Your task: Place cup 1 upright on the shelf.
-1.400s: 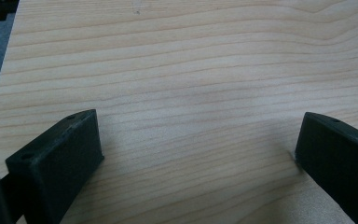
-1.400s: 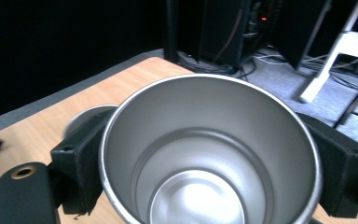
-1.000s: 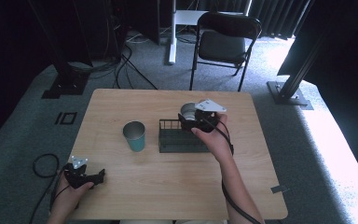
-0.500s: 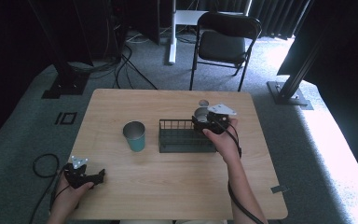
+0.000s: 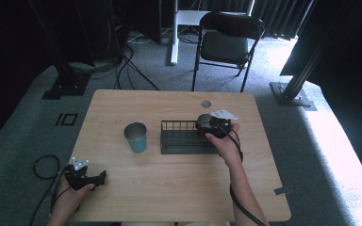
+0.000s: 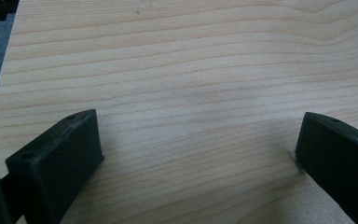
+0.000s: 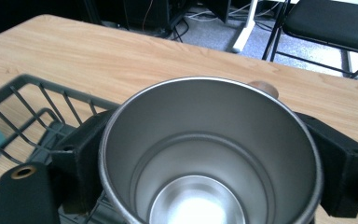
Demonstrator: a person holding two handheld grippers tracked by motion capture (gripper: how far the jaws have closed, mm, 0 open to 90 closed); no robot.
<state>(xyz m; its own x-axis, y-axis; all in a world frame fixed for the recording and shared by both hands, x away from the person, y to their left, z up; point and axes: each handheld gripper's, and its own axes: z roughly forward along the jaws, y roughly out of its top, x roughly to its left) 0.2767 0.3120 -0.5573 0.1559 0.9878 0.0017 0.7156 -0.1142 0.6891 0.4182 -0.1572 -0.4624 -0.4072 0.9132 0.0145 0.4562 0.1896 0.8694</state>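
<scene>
My right gripper [image 5: 212, 127] is shut on a steel cup [image 7: 209, 154], held upright over the right end of a dark wire basket [image 5: 186, 137]. In the right gripper view both jaws press the cup's sides, and the basket's wires [image 7: 23, 116] lie below at the left. A teal cup [image 5: 136, 137] stands upright on the table, left of the basket. Near the table's front left corner my left gripper [image 5: 95, 179] rests low and open; in its own view the jaws are wide apart over bare wood [image 6: 191, 93].
The wooden table [image 5: 179, 197] has a small round hole [image 5: 206, 104] near its far edge. Behind the table stands a black folding chair [image 5: 226, 44]. Cables trail on the grey carpet at the left [image 5: 42, 165].
My right gripper has carried the steel cup to the right and a little down, from above the basket's middle to its right end. The left gripper has stayed still.
</scene>
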